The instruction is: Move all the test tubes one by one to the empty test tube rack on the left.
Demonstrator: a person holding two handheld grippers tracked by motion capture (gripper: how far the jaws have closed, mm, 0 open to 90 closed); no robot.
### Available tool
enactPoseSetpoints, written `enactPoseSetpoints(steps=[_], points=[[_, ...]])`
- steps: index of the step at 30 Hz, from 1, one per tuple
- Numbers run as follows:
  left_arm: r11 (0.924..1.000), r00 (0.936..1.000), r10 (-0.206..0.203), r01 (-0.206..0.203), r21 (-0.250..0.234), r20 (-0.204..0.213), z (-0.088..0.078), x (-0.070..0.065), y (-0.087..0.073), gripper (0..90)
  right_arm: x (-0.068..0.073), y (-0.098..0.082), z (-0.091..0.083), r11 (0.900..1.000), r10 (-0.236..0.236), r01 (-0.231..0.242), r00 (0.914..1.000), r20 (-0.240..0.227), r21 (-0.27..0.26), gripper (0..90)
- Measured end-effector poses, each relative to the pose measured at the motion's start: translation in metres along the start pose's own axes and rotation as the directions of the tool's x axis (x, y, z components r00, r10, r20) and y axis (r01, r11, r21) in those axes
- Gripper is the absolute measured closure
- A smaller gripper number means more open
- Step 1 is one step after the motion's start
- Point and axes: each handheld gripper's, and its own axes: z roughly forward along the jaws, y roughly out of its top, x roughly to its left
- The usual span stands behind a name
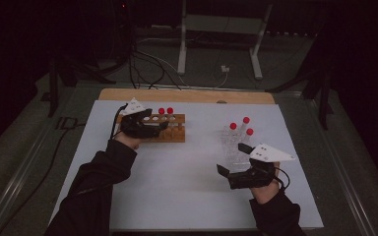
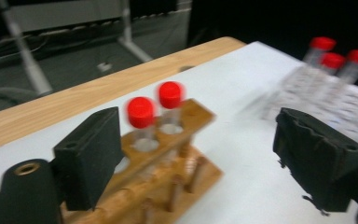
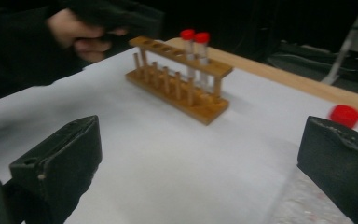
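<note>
A: How did the left gripper (image 1: 163,127) stand?

B: Its jaws were spread, nothing between them. They sat right beside the wooden rack (image 2: 168,163), close to the two red-capped tubes (image 2: 142,122) that stood upright in neighbouring holes at one end of it. The rack's other holes looked empty.

A: And the right gripper (image 1: 232,158)?

B: Spread wide too, holding nothing, low over the white tabletop (image 1: 177,172). Just beyond it was a clear rack (image 1: 234,147) with three more capped tubes (image 1: 241,127) standing in it, well apart from the wooden one.

A: How would a tube handle?

B: Light and stiff, I'd judge, but smooth-walled, so likely to slip under a loose pinch, and a hard squeeze could crack it. I couldn't tell through the blur whether it was glass or plastic. Best to take it just under the cap, where the wall stands clear of the rack, and lift straight up so it doesn't bind in the hole.

A: Anything in the tubes?

B: They looked empty, though the pictures were too soft to be sure.
</note>
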Motion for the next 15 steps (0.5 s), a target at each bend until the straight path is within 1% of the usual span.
enactPoseSetpoints(steps=[1,2,3,5,8,9,11,12,13,14,15], points=[[1.0000,0.9999,0.001,-0.001,-0.001,0.017,-0.003,-0.003,0.000,11.5,-0.002,0.001,-0.001,1.000,0.000,0.000,1.0000,0.009,-0.004,0.0],[1.0000,0.9992,0.004,-0.004,-0.001,0.040,-0.005,-0.007,-0.001,10.5,-0.005,0.001,-0.003,1.000,-0.001,0.001,0.9998,0.019,-0.008,0.0],[0.9998,0.9983,0.017,-0.017,-0.001,0.055,-0.007,-0.011,-0.002,9.0,-0.007,0.002,-0.005,1.000,0.002,-0.002,0.9993,0.036,-0.013,0.0],[0.9993,0.9964,0.037,-0.037,0.000,0.076,-0.010,-0.020,-0.003,7.8,-0.012,0.002,-0.008,1.000,0.008,-0.007,0.9984,0.055,-0.020,0.0],[0.9988,0.9887,0.049,-0.050,0.001,0.142,-0.014,-0.032,-0.006,4.2,-0.021,0.003,-0.014,0.999,0.015,-0.012,0.9952,0.097,-0.031,0.0],[0.9985,0.9869,0.054,-0.055,0.003,0.152,-0.015,-0.036,-0.007,4.2,-0.024,0.003,-0.015,0.999,0.018,-0.014,0.9926,0.120,-0.030,0.0],[0.9978,0.9797,0.064,-0.066,0.001,0.190,-0.017,-0.044,-0.011,4.2,-0.031,0.002,-0.017,0.999,0.025,-0.020,0.9879,0.153,-0.034,0.0],[0.9969,0.9777,0.077,-0.079,0.001,0.195,-0.017,-0.048,-0.013,4.2,-0.034,0.001,-0.017,0.999,0.032,-0.027,0.9839,0.176,-0.030,0.0],[0.9966,0.9741,0.080,-0.082,0.002,0.211,-0.017,-0.052,-0.015,4.2,-0.038,0.001,-0.017,0.999,0.044,-0.040,0.9805,0.191,-0.025,0.0],[0.9962,0.9712,0.084,-0.087,0.002,0.223,-0.018,-0.056,-0.017,4.2,-0.042,0.000,-0.017,0.999,0.051,-0.048,0.9792,0.196,-0.021,0.0],[0.9956,0.9696,0.091,-0.094,0.001,0.227,-0.018,-0.059,-0.019,4.2,-0.045,-0.002,-0.017,0.998,0.060,-0.057,0.9765,0.207,-0.018,0.0]])
